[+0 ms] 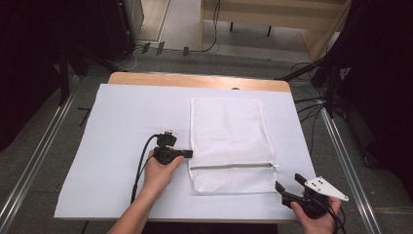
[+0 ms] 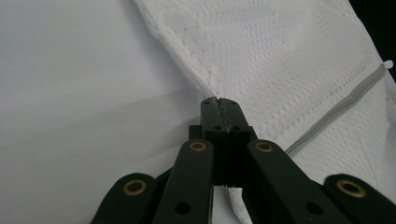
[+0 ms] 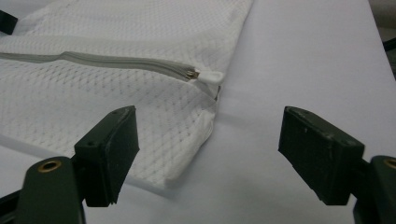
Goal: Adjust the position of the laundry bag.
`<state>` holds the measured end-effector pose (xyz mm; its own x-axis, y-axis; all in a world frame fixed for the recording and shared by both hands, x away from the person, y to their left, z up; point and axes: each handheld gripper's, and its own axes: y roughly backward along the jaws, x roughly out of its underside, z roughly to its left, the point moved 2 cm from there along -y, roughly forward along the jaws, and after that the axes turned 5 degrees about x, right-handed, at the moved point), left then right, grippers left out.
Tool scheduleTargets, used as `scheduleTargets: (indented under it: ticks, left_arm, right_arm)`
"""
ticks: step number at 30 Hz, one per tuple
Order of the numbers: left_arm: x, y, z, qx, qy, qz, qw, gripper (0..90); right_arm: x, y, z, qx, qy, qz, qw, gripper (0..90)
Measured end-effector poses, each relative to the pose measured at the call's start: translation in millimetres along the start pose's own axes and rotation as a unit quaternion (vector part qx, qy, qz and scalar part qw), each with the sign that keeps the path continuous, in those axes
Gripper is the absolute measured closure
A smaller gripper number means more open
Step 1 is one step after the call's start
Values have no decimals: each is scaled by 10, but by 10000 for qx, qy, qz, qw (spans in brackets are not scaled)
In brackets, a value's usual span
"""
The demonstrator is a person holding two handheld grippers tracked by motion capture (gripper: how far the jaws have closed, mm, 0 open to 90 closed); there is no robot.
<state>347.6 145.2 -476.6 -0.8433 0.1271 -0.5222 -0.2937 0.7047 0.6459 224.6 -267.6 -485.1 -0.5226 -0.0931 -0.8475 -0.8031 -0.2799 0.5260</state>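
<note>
left gripper (image 2: pixel 218 103) pinches the flat white mesh zip bag's (image 1: pixel 229 141) edge shut; right gripper (image 3: pixel 210 154), jaws wide, should close squarely on the small white zipper tab (image 3: pixel 208 76).

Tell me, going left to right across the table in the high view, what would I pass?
Bare white sheet → left gripper, jaws shut at the bag's edge → white mesh bag → right gripper, jaws open, off the bag's near right corner.

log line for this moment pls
left gripper: shut on mesh bag left edge | right gripper: open, near zipper pull corner | bag flat, zipped
</note>
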Motion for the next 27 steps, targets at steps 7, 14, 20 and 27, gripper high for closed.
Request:
scheduleTargets:
  ticks: [7,14,20,27]
  left_arm:
    - [141,299,146,30,129,-193,9997,900]
    - [296,600,270,-31,244,-428,9988,900]
    - [435,763,420,-97,362,-615,9974,900]
    - [527,847,501,-119,429,-642,9969,900]
  right_arm:
    - [-2,5,42,-42,20,17,10000,205]
    - [-1,-6,60,-81,20,21,10000,205]
    - [-8,-7,101,-133,36,5,9999,206]
    - [-28,5,111,-201,7,-119,9997,215]
